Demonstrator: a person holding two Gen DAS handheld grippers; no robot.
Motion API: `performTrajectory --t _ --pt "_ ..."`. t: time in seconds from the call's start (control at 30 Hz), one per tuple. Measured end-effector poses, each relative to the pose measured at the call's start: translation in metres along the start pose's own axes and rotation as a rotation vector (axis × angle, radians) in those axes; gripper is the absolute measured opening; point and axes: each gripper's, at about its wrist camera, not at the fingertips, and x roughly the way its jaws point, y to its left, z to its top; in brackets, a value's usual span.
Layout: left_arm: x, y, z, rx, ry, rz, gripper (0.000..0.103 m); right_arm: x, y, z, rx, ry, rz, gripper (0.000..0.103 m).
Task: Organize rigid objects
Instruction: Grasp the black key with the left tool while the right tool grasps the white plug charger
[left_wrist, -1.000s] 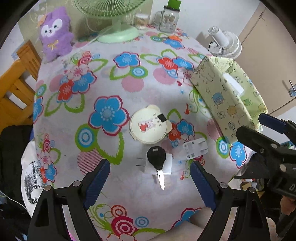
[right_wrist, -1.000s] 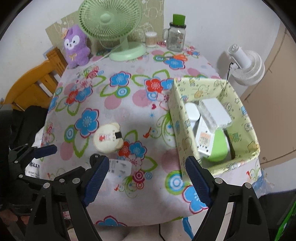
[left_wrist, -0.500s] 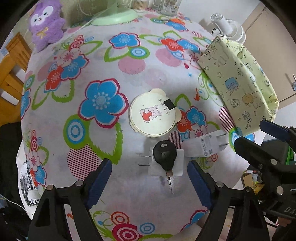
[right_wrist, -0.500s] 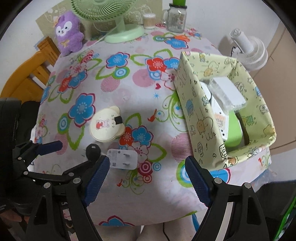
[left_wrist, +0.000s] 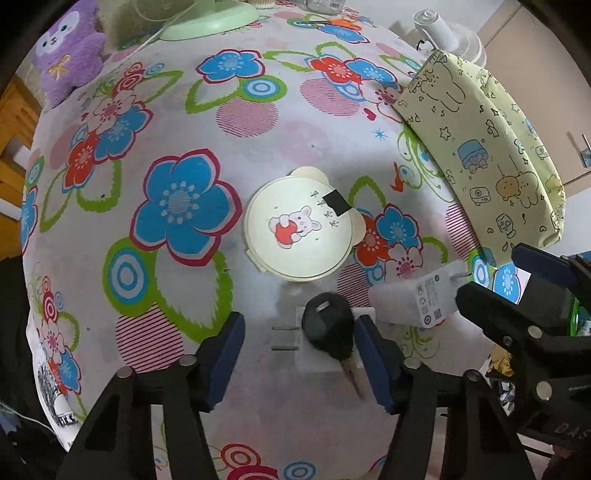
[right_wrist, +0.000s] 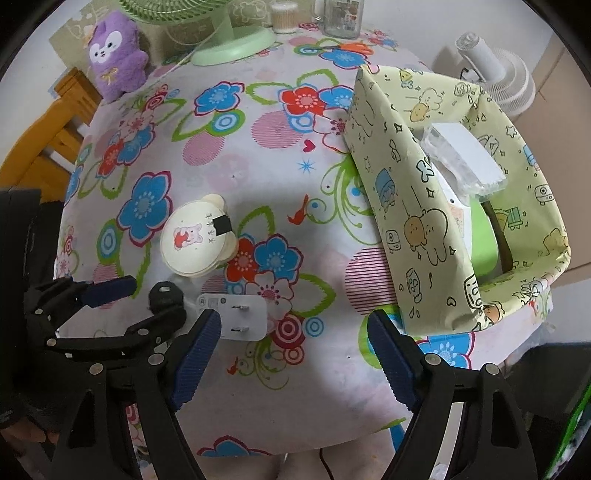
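Note:
A black-headed key (left_wrist: 327, 328) lies on a white plug adapter (left_wrist: 301, 339) near the table's front edge. My left gripper (left_wrist: 299, 350) is open, its blue pads on either side of key and adapter. A second white charger (left_wrist: 421, 301) lies just right of them, also in the right wrist view (right_wrist: 236, 315). A round cream compact (left_wrist: 299, 232) with a bear picture sits behind. My right gripper (right_wrist: 293, 347) is open and empty, low over the front edge right of the charger. The yellow-green fabric bin (right_wrist: 417, 221) at right holds white boxes (right_wrist: 469, 162) and a green item.
A purple plush toy (right_wrist: 116, 55), a green fan base (right_wrist: 232, 46) and a glass jar (right_wrist: 341, 18) stand at the table's back. A white floor fan (right_wrist: 495, 77) is beyond the bin. A wooden chair (right_wrist: 55, 122) is at left.
My left gripper has moved down and forward until its pads flank the key and adapter. My right gripper has dropped lower and closer to the table's front edge.

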Motion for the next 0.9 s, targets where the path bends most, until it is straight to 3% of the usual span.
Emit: performTrajectory --t 0.13,0.23,0.6,0.9 --pt "0.000 -0.004 0.004 0.012 -0.002 -0.026 0.040 0.002 -0.001 0.002 0.010 0.006 0.000 0.083" --pt "0.001 -0.007 0.005 0.017 -0.004 -0.036 0.032 0.005 -0.001 0.004 0.011 0.012 -0.005 0.083" --pt "-0.009 0.003 -0.009 0.019 -0.004 -0.024 0.031 0.011 0.010 0.004 -0.008 0.032 0.019 0.083" --pt "-0.015 0.024 -0.015 -0.035 -0.010 -0.001 0.031 0.021 0.030 0.006 -0.065 0.057 0.034 0.083"
